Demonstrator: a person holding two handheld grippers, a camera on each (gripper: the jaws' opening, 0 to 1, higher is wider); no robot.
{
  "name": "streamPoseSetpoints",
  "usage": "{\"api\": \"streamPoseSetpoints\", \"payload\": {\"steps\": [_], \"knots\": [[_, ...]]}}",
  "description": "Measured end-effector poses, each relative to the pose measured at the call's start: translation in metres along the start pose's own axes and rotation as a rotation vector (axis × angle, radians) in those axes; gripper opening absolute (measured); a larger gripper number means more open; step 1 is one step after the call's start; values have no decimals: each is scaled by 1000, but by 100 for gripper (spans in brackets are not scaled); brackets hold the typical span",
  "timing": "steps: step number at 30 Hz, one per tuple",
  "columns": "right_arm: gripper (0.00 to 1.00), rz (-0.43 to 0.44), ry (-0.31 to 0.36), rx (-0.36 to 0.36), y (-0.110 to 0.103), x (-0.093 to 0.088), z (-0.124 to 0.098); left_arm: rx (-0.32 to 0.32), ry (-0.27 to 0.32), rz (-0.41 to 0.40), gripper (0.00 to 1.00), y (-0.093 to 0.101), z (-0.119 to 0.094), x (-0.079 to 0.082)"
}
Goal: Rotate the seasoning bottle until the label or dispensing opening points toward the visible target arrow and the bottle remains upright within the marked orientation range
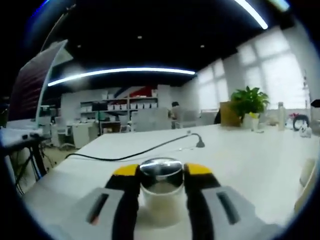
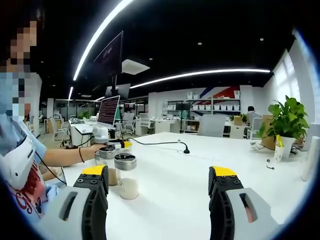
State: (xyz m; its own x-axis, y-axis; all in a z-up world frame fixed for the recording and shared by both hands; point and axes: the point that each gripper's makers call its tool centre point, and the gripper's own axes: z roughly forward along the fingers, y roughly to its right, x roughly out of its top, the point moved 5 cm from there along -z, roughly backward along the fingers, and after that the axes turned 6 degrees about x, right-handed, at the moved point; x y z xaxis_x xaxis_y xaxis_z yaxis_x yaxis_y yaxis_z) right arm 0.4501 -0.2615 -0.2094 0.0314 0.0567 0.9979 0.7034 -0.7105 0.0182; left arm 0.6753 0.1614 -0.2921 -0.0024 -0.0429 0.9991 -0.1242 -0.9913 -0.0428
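Observation:
A seasoning bottle (image 1: 161,192) with a shiny silver cap and pale contents stands upright on the white table (image 1: 240,160). My left gripper (image 1: 161,171) is shut on it, one yellow-tipped jaw on each side of the cap. In the right gripper view, my right gripper (image 2: 159,172) is open wide over bare table (image 2: 170,200), holding nothing. Left of it stand two capped bottles, the nearer one (image 2: 126,177) free. The farther one (image 2: 107,156) is partly hidden by my jaw, with the left gripper (image 2: 120,145) and a person's hand (image 2: 90,151) at it.
A black cable (image 1: 135,152) (image 2: 160,143) runs across the table to a small stand. A potted plant (image 1: 248,102) (image 2: 287,120) sits at the far right edge, with a tall white bottle (image 2: 312,157) nearby. A monitor (image 2: 108,110) and a person's torso (image 2: 20,165) are at the left.

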Motion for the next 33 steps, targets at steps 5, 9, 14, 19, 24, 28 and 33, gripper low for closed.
{"api": "streamPoseSetpoints", "payload": {"steps": [5,9,14,19,24,28,33], "knots": [[85,-6,-1,2,0,0,1,2,3,-1,35,0,-1,0],[84,-4,2,3,1,0,2,2,-1,-2,35,-1,-1,0],[84,8,1,9,3,-1,3,2,-2,-45,34,-4,-1,2],[84,7,-5,3,5,-2,2,1,1,-27,33,-5,-1,2],[84,6,-7,3,4,-2,1,2,-5,-27,33,-6,-1,2],[84,7,-9,8,3,-2,3,2,5,-34,33,-7,-3,5],[84,9,-10,3,4,-3,2,-13,4,-35,33,-7,-6,10]]}}
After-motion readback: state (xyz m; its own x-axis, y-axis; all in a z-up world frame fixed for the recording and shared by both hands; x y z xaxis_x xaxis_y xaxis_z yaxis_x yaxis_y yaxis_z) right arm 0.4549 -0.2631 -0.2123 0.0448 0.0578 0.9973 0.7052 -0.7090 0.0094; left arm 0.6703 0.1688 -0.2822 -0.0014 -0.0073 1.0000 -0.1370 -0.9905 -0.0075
